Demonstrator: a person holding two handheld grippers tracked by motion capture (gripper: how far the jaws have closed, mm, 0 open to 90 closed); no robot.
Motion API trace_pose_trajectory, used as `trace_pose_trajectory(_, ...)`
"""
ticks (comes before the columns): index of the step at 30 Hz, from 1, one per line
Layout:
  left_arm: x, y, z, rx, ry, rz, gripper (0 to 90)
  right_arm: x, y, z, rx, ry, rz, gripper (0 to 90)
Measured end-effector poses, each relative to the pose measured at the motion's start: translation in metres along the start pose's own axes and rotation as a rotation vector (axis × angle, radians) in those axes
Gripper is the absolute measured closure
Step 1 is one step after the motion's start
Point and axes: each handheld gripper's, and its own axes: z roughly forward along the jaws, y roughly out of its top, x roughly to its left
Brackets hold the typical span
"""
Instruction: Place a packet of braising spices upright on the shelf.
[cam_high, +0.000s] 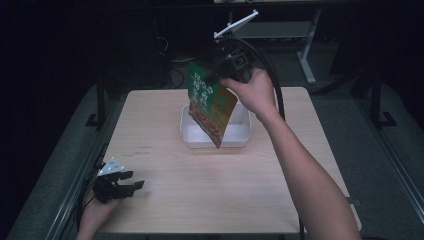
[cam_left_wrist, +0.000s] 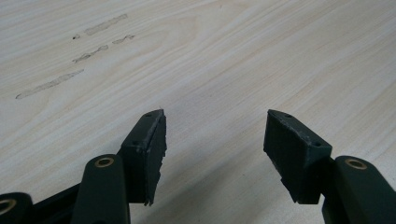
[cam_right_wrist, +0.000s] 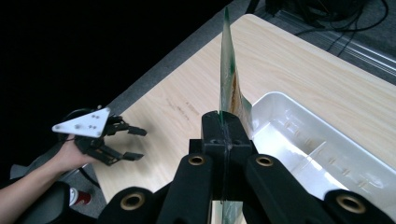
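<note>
My left claw (cam_high: 131, 181) rests low at the near left corner of the pale wooden desk (cam_high: 165, 200), jaws spread moderately wide with nothing between them; in the left gripper view only bare wood grain and a few faint grey smudges (cam_left_wrist: 74, 58) lie ahead of its pads. It has no part in the work at this point, as far as I can judge. Well away to its right and farther across the desk sits the shallow white plastic tray (cam_high: 239, 139), which looks empty, its moulded ribs bare in the right gripper view. Above that tray, just below and in front of my right claw (cam_high: 216, 75), hangs the flat green and orange printed foil packet (cam_high: 210, 102), tilted, its lower corner pointing down over the tray's near wall without touching it, so far as the high view lets me tell. My right claw is clamped tight on the packet's top edge; in the right gripper view the thin packet stands edge-on, rising straight up out of the pressed-together jaws, with the tray off to the right of them. I take it the pick is done and the packet is held clear over the tray. Whether it is going in or coming out I cannot tell. What is left is to set it down somewhere and let go.
</note>
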Motion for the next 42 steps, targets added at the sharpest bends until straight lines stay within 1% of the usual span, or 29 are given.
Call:
trace_pose_trajectory(4, 0.001, 0.000, 0.000, 0.000, 0.000, -0.003, 38.5, -0.006, 0.006, 0.006, 0.008, -0.015, 0.009, 90.0)
trace_pose_trajectory(11, 0.001, 0.000, 0.000, -0.004, -0.001, -0.007, 38.4, -0.012, 0.014, 0.015, 0.010, -0.032, 0.016, 90.0)
trace_pose_trajectory(20, 0.002, 0.000, 0.000, -0.001, -0.004, -0.001, 38.6, -0.023, 0.022, 0.030, 0.014, -0.060, 0.032, 90.0)
trace_pose_trajectory(23, 0.002, 0.000, -0.001, -0.004, -0.005, -0.002, 38.8, -0.026, 0.024, 0.036, 0.021, -0.081, 0.024, 90.0)
trace_pose_trajectory(25, 0.002, 0.000, -0.001, -0.005, -0.005, -0.002, 38.7, -0.028, 0.024, 0.041, 0.027, -0.082, 0.032, 90.0)
trace_pose_trajectory(27, 0.002, 0.000, -0.001, -0.006, -0.005, -0.002, 38.8, -0.029, 0.025, 0.046, 0.031, -0.090, 0.029, 90.0)
trace_pose_trajectory(29, 0.002, 0.000, -0.001, -0.006, -0.006, -0.002, 38.8, -0.029, 0.026, 0.050, 0.035, -0.108, 0.024, 90.0)
trace_pose_trajectory(37, 0.001, 0.000, -0.001, -0.008, -0.007, -0.003, 38.8, -0.033, 0.028, 0.061, 0.032, -0.104, 0.041, 90.0)
trace_pose_trajectory(42, 0.002, 0.000, -0.001, -0.008, -0.007, -0.001, 38.8, -0.033, 0.028, 0.069, 0.049, -0.116, 0.040, 90.0)
